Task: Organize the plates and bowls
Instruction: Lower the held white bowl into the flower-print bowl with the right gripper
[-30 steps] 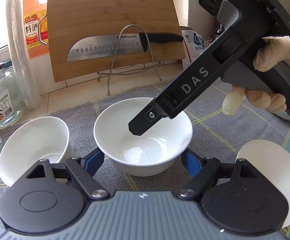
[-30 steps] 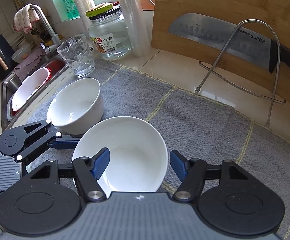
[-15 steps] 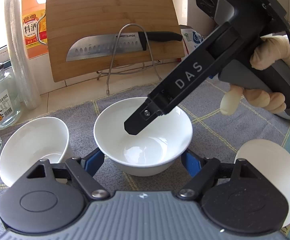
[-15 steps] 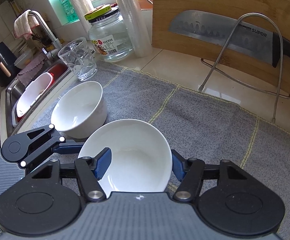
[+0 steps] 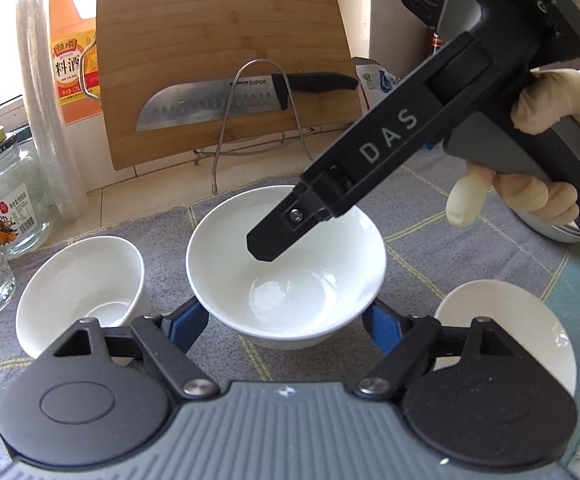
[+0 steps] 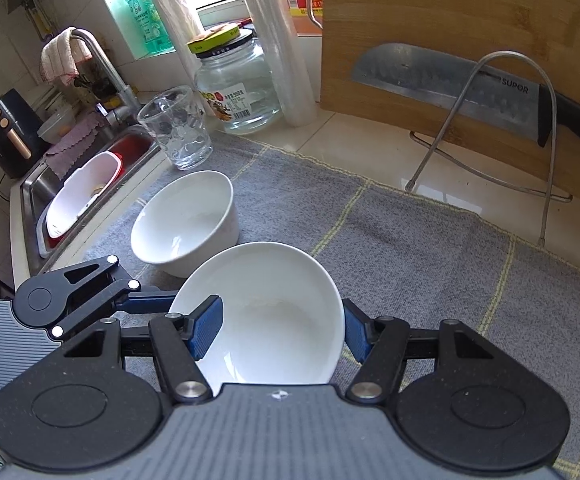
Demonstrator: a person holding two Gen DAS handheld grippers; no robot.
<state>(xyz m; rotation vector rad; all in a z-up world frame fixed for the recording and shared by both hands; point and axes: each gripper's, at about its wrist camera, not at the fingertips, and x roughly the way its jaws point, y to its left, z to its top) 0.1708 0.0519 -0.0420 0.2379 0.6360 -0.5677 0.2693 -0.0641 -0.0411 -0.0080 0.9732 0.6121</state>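
Note:
A wide white bowl [image 5: 286, 276] sits on the grey mat between the blue pads of my open left gripper [image 5: 286, 322]. My right gripper [image 6: 278, 330] is open too, one pad inside this bowl [image 6: 266, 320] and one outside its right rim; in the left wrist view its black finger [image 5: 290, 232] hangs over the bowl's middle. A deeper white bowl [image 5: 82, 284] stands just left, also in the right wrist view [image 6: 186, 224]. A white plate [image 5: 517, 320] lies at the right. The left gripper shows in the right wrist view [image 6: 142, 304] beside the wide bowl.
A drinking glass [image 6: 176, 128] and glass jar [image 6: 238, 84] stand at the mat's left. A cutting board [image 5: 226, 64], knife [image 5: 242, 100] and wire rack [image 5: 258, 128] are behind. The sink [image 6: 86, 184] lies further left. The grey mat [image 6: 409, 248] stretches right.
The right gripper has moved in closer over the wide bowl, and its pads now straddle the bowl's right rim. The left gripper has stayed around the bowl's base.

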